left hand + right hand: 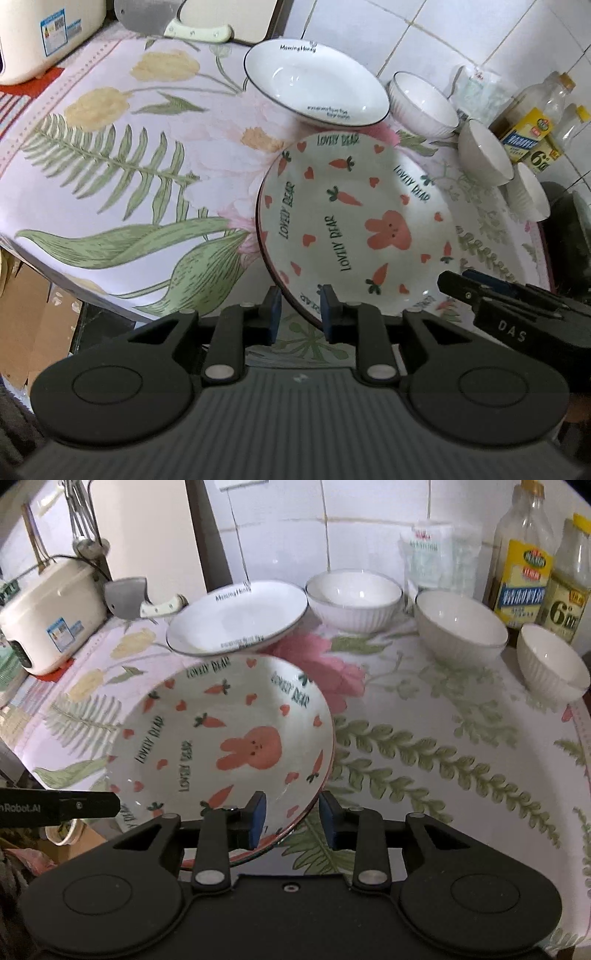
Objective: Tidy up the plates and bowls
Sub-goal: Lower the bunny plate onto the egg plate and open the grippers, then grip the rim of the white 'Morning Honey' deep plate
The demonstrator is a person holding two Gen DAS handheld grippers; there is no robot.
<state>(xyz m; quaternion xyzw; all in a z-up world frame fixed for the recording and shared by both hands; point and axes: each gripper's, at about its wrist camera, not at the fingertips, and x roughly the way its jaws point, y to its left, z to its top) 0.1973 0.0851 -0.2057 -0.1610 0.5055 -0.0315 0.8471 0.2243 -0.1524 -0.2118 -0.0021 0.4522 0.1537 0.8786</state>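
Floral tablecloth (443, 738) beneath bunny plate (229, 738), its near rim seemingly hidden.

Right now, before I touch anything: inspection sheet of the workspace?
Surface: floral tablecloth, flat.
Job's things: bunny plate at the near edge; blue-rimmed plate behind; three white bowls in a row on the right.
Clutter: rice cooker, cleaver, oil bottles, plastic bag.
Grippers: left gripper has the bunny plate's rim between its jaws, grip unclear; right gripper jaws are open around the rim.
Cables: dark cord over the rice cooker.
Surroundings: tiled wall, hanging utensils.
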